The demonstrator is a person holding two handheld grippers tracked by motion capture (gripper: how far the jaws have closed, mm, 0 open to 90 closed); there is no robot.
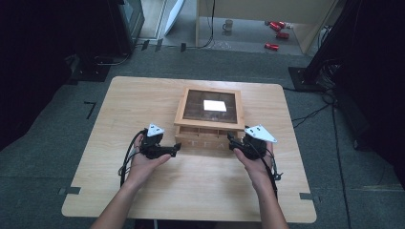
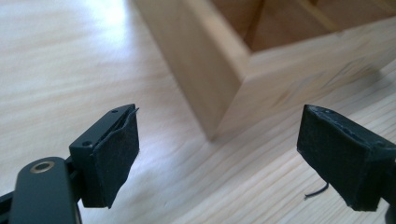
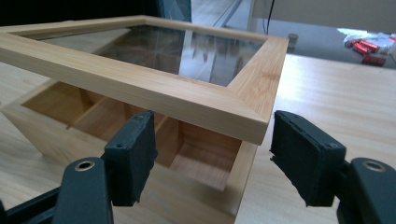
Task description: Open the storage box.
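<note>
While the light wooden box with a glass-paned hinged lid [image 1: 209,117] sits near the middle of the pale wood-grain desk [image 1: 143,95], both tongs are set at its near front corners, one on each side. The left tongs [image 1: 177,148] hover just beside the box's front left corner with their padded jaws spread wide and nothing between them; in the left gripper view that corner stands in the gap ahead of the jaws, apart from both pads. The right tongs [image 1: 229,140] are likewise parted and empty, and the right gripper view looks along them at the front right corner of the glass lid [image 3: 154,51], which is raised a little above the compartmented tray beneath, so the wooden dividers show through the opening.

This pairing seems meant to let one side steady the box while the other takes the lid frame, either to lift it further or lower it; I cannot tell which.

A white glare patch lies on the glass. Around the desk is grey carpeted floor [image 1: 43,143], with dark stands and cables at the sides, and farther off a mug [image 1: 228,25] and several red cans [image 1: 277,31] lying on the floor beside pale wooden furniture.
</note>
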